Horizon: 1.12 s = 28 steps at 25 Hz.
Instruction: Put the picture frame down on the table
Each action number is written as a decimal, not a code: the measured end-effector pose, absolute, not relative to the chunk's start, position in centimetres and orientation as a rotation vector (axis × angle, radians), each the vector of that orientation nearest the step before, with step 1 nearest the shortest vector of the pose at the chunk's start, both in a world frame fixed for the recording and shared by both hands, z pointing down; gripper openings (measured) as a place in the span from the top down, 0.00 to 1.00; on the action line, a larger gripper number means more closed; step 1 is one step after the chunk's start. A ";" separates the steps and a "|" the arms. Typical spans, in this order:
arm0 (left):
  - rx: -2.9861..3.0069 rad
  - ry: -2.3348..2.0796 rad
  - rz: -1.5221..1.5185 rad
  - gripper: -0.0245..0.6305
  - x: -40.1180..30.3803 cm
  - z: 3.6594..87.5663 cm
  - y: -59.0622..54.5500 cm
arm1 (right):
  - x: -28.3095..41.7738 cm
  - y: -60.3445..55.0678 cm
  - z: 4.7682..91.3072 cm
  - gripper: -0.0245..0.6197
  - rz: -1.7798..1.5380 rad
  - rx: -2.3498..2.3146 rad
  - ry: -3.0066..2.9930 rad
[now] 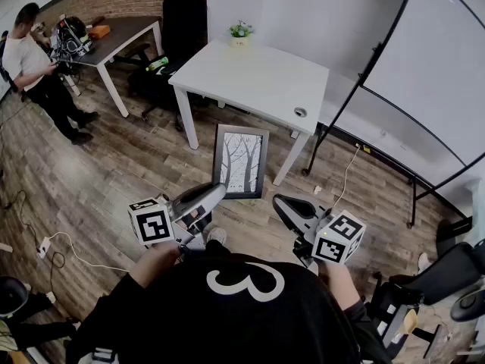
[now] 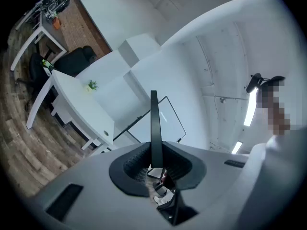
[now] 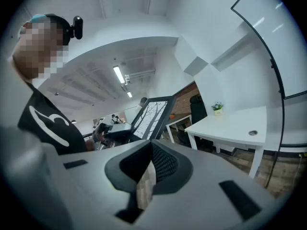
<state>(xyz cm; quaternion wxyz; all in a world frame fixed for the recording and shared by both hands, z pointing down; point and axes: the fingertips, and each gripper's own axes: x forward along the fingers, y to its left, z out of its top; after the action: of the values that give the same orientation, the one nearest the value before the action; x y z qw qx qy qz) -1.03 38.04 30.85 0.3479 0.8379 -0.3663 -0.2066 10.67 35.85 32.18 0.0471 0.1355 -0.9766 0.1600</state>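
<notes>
The picture frame (image 1: 241, 160) is black with a print of bare trees. It hangs upright over the wood floor, in front of the white table (image 1: 258, 74). My left gripper (image 1: 214, 193) is shut on its lower left corner. In the left gripper view the frame (image 2: 154, 128) shows edge-on, clamped between the jaws of that gripper (image 2: 154, 157). My right gripper (image 1: 282, 203) is just right of the frame and apart from it. Its jaws (image 3: 149, 169) stand open with only floor showing between them. The right gripper view shows the frame (image 3: 152, 115) tilted, with the table (image 3: 240, 121) beyond.
A small potted plant (image 1: 241, 30) stands at the table's far edge, and a cable hole (image 1: 301, 112) is near its right corner. A whiteboard on a stand (image 1: 432, 74) is to the right. A black chair (image 1: 182, 21) is behind the table. A person (image 1: 34, 67) stands by a second desk (image 1: 125, 36).
</notes>
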 end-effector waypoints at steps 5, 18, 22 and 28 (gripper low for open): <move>2.176 -0.942 -0.532 0.84 -0.9 30.7 38.1 | 10.6 35.9 31.9 0.93 0.477 0.424 -2.991; 2.161 -0.947 -0.532 0.84 -0.5 30.8 38.4 | 10.5 35.3 32.2 0.93 0.467 0.443 -2.999; 2.147 -0.942 -0.529 0.84 -1.0 31.3 38.0 | 10.3 35.0 32.3 0.93 0.486 0.451 -2.999; 2.122 -0.927 -0.543 0.84 -0.8 32.0 36.1 | 10.7 32.7 32.9 0.93 0.529 0.473 -2.998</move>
<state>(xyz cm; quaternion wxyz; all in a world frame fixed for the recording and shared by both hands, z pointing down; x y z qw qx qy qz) -0.75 36.15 31.96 0.3724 0.8281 -0.3616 -0.2119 10.75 32.67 32.86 0.0301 0.1535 -0.9727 0.1717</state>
